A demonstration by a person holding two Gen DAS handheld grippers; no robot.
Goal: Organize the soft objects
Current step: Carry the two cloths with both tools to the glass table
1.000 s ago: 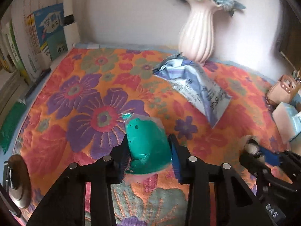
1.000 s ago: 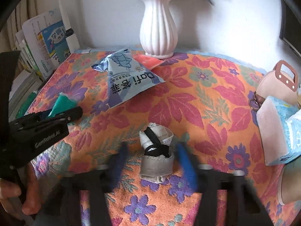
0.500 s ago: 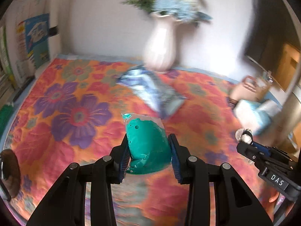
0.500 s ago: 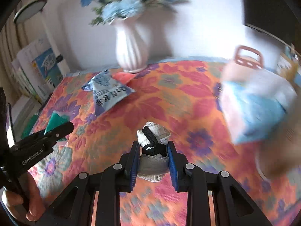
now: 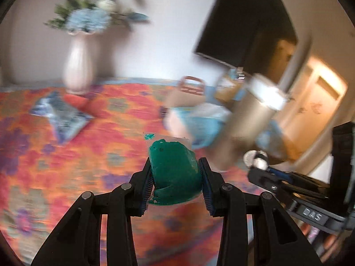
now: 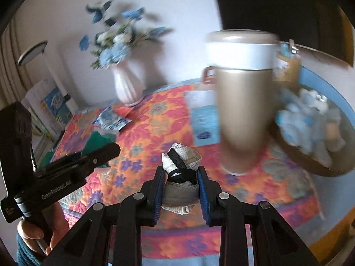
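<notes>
My left gripper point(image 5: 175, 173) is shut on a green soft item in a clear bag point(image 5: 173, 166), held above the flowered cloth. My right gripper point(image 6: 180, 177) is shut on a rolled white and grey sock bundle with a black band point(image 6: 180, 166), also held in the air. The left gripper also shows in the right wrist view point(image 6: 97, 155), off to the left, with the green item point(image 6: 99, 141) in it. A blue and white snack bag point(image 5: 64, 117) lies on the cloth near the vase. A basket point(image 6: 310, 159) at the right holds blue and white soft things point(image 6: 306, 119).
A white vase point(image 5: 77, 66) with blue flowers stands at the back by the wall. A tall gold canister with a white lid point(image 6: 241, 102) stands close in front of the right gripper. A tissue pack point(image 6: 204, 115) and a small handled bag point(image 5: 188, 93) sit behind it. Books point(image 6: 51, 106) line the left.
Both grippers have risen and swung to the right with their loads. The canister and the basket have come into view. The views are blurred by the motion.
</notes>
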